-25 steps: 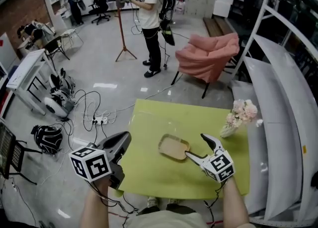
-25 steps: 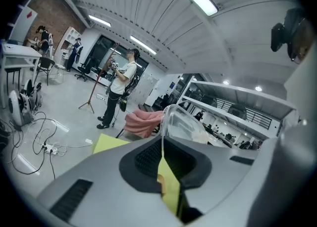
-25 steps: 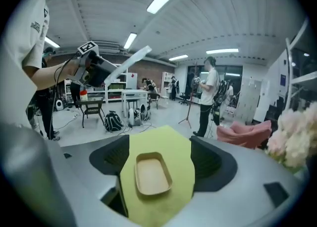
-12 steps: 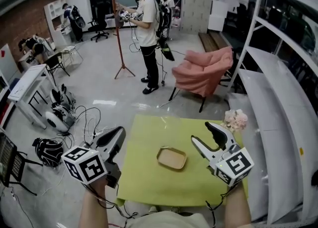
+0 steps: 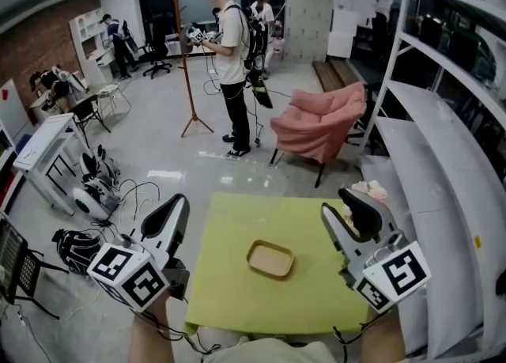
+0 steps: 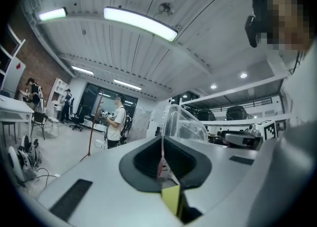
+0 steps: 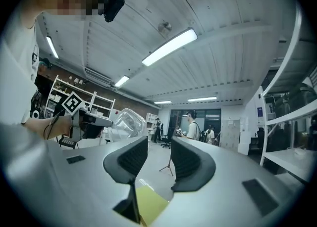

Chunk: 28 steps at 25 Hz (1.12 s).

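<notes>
A shallow tan tray [image 5: 269, 259] lies in the middle of the green table [image 5: 237, 302]. My left gripper [image 5: 175, 209] is raised off the table's left edge, shut on a thin clear plastic lid [image 6: 185, 124]. The lid juts up from its tips [image 6: 163, 144] and shows in the right gripper view as a clear dome [image 7: 123, 122] ahead of the left gripper [image 7: 89, 119]. My right gripper [image 5: 341, 205] hangs above the table's right side, well apart from the tray. In its own view the right gripper [image 7: 158, 151] stands open with nothing between the jaws.
A bunch of pale flowers [image 5: 369, 190] sits at the table's far right corner, beside long white shelves [image 5: 443, 195]. A pink armchair [image 5: 320, 124] and a standing person [image 5: 232, 45] are beyond the table. Cables [image 5: 134, 191] and gear lie on the floor at left.
Both grippers have risen towards the head camera. The right gripper left the tray's near edge and moved up and right. The left gripper still clamps the clear lid.
</notes>
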{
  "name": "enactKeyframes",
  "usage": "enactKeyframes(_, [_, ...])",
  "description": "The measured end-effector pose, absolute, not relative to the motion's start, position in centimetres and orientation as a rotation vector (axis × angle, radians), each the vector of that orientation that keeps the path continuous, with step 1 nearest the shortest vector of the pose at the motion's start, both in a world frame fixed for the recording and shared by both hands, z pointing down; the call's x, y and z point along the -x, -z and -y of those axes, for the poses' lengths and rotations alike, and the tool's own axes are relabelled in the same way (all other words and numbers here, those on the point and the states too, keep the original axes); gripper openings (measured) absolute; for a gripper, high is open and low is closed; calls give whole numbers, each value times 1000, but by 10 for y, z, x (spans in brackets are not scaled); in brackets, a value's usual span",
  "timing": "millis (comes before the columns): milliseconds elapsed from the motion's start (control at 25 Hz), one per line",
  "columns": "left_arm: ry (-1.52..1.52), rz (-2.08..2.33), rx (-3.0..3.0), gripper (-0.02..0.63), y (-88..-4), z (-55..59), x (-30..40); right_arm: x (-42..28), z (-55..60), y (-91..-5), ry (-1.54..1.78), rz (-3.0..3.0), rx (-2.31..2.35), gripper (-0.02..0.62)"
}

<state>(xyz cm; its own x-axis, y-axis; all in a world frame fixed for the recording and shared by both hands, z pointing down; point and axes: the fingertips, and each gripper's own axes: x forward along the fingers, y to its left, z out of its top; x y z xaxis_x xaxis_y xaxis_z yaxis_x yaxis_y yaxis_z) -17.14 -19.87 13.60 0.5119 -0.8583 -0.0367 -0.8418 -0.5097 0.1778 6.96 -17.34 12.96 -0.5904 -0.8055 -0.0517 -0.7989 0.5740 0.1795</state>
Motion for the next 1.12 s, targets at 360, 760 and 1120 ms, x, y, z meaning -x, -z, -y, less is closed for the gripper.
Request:
enactKeyframes(360, [179, 1662, -2656, 20, -132, 173, 173, -78, 154, -127, 278, 2728, -1481, 58])
enactKeyframes(760, [118, 1684, -2651, 20, -175, 159, 161, -65, 143, -157, 201, 2751, -1412, 12])
enactKeyframes(1120, [30, 1714, -2629, 20, -216, 146, 159, -57, 133, -210, 76, 2694, -1326, 6])
